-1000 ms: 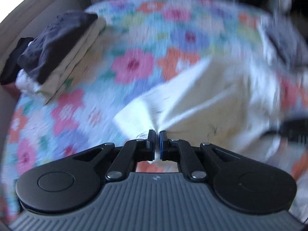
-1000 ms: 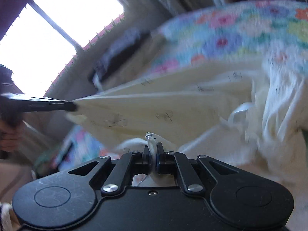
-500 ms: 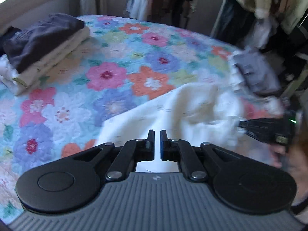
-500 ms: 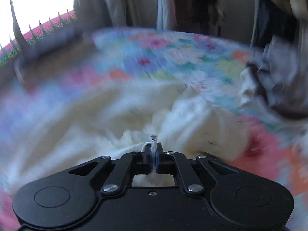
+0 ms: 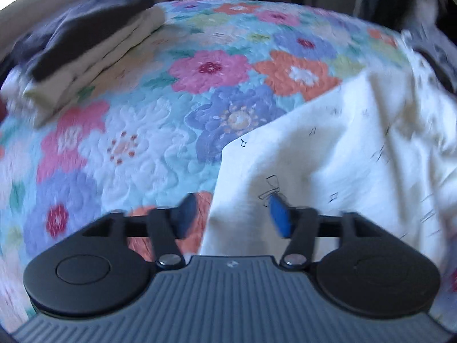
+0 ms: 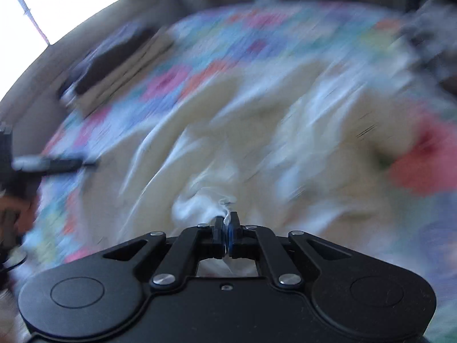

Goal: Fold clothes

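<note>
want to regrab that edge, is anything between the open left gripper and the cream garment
Nothing visible. The left gripper is open right over the cream garment edge on the floral quilt. The folded clothes stack sits far off.

The left gripper (image 5: 232, 214) has its fingers (image 5: 278, 217) spread wide apart, blue pads facing each other, nothing between them. The right gripper (image 6: 227, 228) has its fingers (image 6: 234, 230) pressed together, pinching a fold of the cream garment (image 6: 257, 143). In the right wrist view the left gripper shows blurred at nine o'clock, with a hand (image 6: 17, 214) gripping it.
</note>
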`<action>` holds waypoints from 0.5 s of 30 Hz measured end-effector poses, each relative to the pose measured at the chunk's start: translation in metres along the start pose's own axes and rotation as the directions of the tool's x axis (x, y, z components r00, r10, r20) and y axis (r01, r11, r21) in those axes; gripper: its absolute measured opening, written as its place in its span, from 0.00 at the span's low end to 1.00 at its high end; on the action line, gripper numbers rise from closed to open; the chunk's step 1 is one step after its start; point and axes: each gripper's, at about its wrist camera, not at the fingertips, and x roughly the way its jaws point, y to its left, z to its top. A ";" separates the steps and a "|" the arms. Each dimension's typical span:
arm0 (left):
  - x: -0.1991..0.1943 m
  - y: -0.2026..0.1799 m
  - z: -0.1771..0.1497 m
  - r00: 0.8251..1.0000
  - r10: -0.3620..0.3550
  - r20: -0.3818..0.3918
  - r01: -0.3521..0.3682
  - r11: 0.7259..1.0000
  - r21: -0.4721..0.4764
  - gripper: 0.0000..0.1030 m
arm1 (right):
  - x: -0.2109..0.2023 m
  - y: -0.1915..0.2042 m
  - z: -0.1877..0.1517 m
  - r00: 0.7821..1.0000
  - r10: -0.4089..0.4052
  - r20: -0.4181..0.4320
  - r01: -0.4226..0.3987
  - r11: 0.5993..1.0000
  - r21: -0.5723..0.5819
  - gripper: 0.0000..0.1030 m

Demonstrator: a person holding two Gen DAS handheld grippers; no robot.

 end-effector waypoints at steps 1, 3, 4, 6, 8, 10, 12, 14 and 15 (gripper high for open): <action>0.005 0.001 0.000 0.999 -0.028 -0.016 0.028 1.000 0.007 0.74 | -0.008 -0.001 0.003 0.996 -0.086 0.033 0.086 0.996 -0.028 0.02; 0.022 0.005 0.000 0.990 -0.107 -0.088 0.107 0.994 0.001 0.90 | -0.009 -0.005 0.009 0.994 -0.109 0.021 0.109 0.994 -0.007 0.02; 0.031 0.006 -0.001 0.984 -0.126 -0.124 0.126 0.992 -0.007 0.94 | -0.007 -0.008 0.012 0.995 -0.104 0.007 0.104 0.995 0.011 0.02; 0.048 0.006 -0.007 0.981 -0.092 -0.172 0.090 0.996 -0.021 0.90 | 0.002 -0.006 0.015 0.997 -0.070 -0.040 0.071 0.997 0.027 0.03; 0.046 0.004 -0.014 0.990 -0.065 -0.128 0.060 0.997 -0.043 0.40 | 0.008 0.007 0.018 0.994 -0.088 -0.067 0.088 0.996 -0.017 0.07; 0.032 0.001 -0.020 0.996 -0.077 -0.052 0.072 0.994 -0.082 0.08 | 0.010 0.021 0.021 0.988 -0.131 -0.081 0.125 0.989 -0.081 0.33; 0.007 -0.009 -0.024 0.997 -0.070 0.045 0.073 0.994 -0.080 0.08 | 0.005 0.034 0.025 0.978 -0.194 -0.077 0.180 0.971 -0.158 0.43; -0.022 -0.023 -0.028 0.987 -0.070 0.143 0.078 0.996 -0.052 0.08 | 0.000 0.040 0.034 0.982 -0.173 -0.071 0.158 0.972 -0.176 0.45; -0.038 -0.034 -0.031 0.979 -0.089 0.183 0.094 0.995 -0.019 0.08 | -0.002 0.042 0.039 0.986 -0.153 -0.068 0.139 0.974 -0.178 0.46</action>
